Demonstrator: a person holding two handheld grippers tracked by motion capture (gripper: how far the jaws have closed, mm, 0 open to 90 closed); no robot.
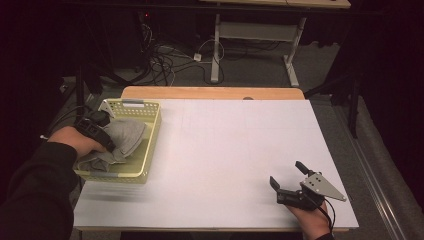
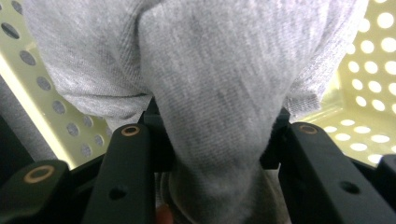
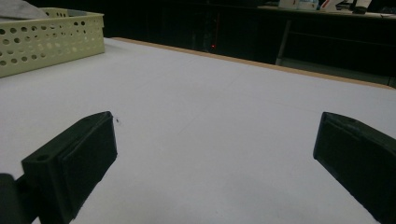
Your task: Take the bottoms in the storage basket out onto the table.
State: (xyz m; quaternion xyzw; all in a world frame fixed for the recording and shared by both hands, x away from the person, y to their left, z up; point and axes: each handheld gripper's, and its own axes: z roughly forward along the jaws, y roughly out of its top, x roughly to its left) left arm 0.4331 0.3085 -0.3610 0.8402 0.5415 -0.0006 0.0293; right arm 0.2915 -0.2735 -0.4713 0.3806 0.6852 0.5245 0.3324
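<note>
At far left, my left gripper (image 1: 107, 145) pinches the grey cloth (image 1: 127, 135) in the basket (image 1: 150, 150); I judge lifting it clear comes next, while my right gripper (image 1: 289, 176) waits wide open near the desk's (image 1: 225, 145) right edge.

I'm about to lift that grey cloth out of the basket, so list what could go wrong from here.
1. The left gripper is shut on one bunched fold of the grey cloth; the rest still lies in the yellow basket, so it may drag or snag on the perforated wall.
2. The basket sits near the white table's left edge; a snag could tip or pull it off.
3. The right gripper rests far away, jaws open, so nothing steadies the basket.
</note>
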